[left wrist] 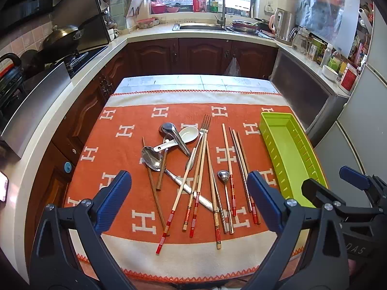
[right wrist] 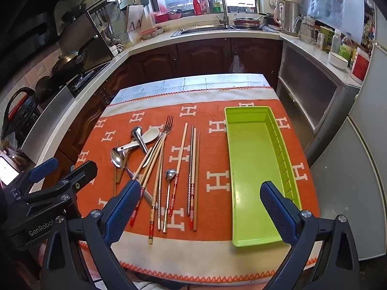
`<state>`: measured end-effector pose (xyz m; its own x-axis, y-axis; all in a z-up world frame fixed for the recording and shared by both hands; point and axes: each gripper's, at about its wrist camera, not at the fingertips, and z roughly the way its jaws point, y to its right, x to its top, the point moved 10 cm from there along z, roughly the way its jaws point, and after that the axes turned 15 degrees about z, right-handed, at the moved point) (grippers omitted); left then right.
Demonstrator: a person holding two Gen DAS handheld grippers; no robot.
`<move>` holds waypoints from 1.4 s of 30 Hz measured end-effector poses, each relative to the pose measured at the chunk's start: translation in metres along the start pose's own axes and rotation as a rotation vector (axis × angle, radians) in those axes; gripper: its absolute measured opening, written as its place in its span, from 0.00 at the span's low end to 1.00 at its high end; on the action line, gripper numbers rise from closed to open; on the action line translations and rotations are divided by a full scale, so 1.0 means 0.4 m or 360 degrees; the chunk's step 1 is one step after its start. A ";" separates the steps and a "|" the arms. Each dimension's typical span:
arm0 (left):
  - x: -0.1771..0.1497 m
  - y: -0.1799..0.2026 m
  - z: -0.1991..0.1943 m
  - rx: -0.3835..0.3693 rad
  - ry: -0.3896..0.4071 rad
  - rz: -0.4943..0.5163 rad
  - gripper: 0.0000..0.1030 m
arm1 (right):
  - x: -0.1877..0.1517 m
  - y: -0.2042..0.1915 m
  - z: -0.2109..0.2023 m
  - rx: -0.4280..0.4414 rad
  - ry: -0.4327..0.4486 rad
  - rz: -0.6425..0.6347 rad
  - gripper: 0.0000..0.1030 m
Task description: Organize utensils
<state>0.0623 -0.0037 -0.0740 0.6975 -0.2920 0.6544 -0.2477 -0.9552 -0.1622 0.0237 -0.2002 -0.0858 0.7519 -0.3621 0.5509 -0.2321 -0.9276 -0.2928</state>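
A loose pile of utensils lies on an orange cloth [left wrist: 96, 176] with white H marks. It holds a fork [left wrist: 206, 122] [right wrist: 168, 122], a white ceramic spoon [left wrist: 189, 133] [right wrist: 150, 134], a large metal spoon [left wrist: 151, 158] [right wrist: 116, 157], a small metal spoon [left wrist: 223, 176] [right wrist: 170, 174] and several chopsticks [left wrist: 228, 149] [right wrist: 182, 142]. An empty green tray [left wrist: 287, 149] [right wrist: 254, 164] sits to their right. My left gripper [left wrist: 188, 201] [right wrist: 64, 171] hovers open above the pile's near end. My right gripper [right wrist: 200, 212] [left wrist: 336, 183] hangs open over the tray's near left corner, gripping nothing.
The cloth covers a small table [left wrist: 193, 81] in a kitchen. A counter with a stove and wok [left wrist: 63, 38] runs along the left, a sink [left wrist: 203, 25] at the back, a cabinet and fridge [right wrist: 358, 169] on the right. A lit phone [left wrist: 3, 188] lies at far left.
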 end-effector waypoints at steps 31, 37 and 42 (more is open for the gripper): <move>-0.030 -0.017 -0.020 0.0015 -0.0039 -0.0010 0.93 | -0.023 -0.001 0.009 0.0030 -0.0055 0.0044 0.98; -0.025 -0.017 -0.009 0.0042 -0.0055 0.0000 0.93 | -0.023 -0.007 0.021 0.0015 -0.0065 0.0033 0.98; -0.024 -0.021 -0.006 0.0056 -0.0064 0.0007 0.93 | -0.023 -0.014 0.026 0.0005 -0.0068 0.0015 0.98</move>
<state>0.0561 0.0072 -0.0773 0.7231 -0.2970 0.6236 -0.2275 -0.9549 -0.1911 0.0246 -0.1908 -0.0973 0.7755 -0.3663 0.5143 -0.2374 -0.9239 -0.3001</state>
